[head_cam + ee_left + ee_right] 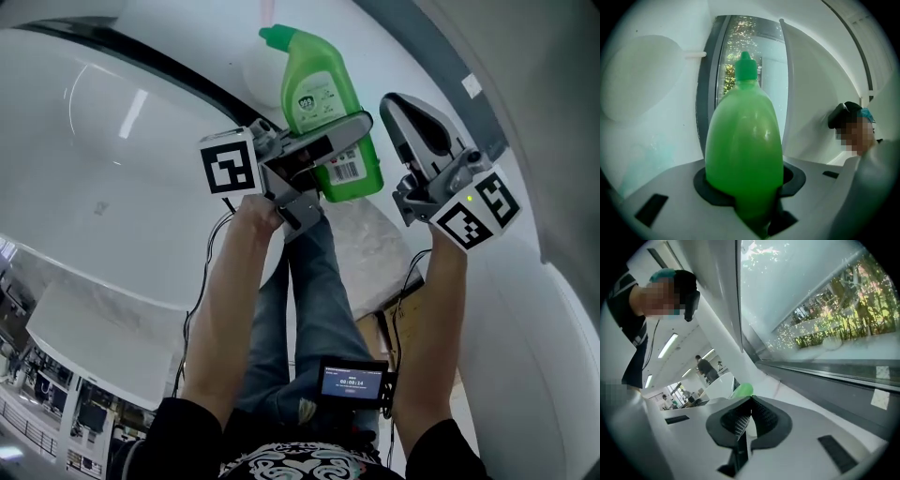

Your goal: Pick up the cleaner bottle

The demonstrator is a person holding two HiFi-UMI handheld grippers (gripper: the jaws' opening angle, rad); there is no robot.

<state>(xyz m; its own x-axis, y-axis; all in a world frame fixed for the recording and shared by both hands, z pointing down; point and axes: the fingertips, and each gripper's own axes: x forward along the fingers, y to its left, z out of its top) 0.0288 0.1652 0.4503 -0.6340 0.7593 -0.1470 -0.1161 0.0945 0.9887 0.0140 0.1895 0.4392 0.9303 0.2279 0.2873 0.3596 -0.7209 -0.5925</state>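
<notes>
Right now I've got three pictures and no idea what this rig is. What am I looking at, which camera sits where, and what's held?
There is no robot arm here: a person holds a two-jaw gripper in each hand. The marker cube on each one is part of that gripper. The head view comes from a camera on the person's head, looking steeply down past their arms and legs. The other two views come from wide-angle cameras riding on the grippers, each looking along its own jaws. The left gripper is closed on a green cleaner bottle, which fills the left gripper view. The right gripper has its jaws together with nothing between them; the green spot behind them is the same bottle. Below is a white curved surface. Blurred patches only hide faces.
</notes>
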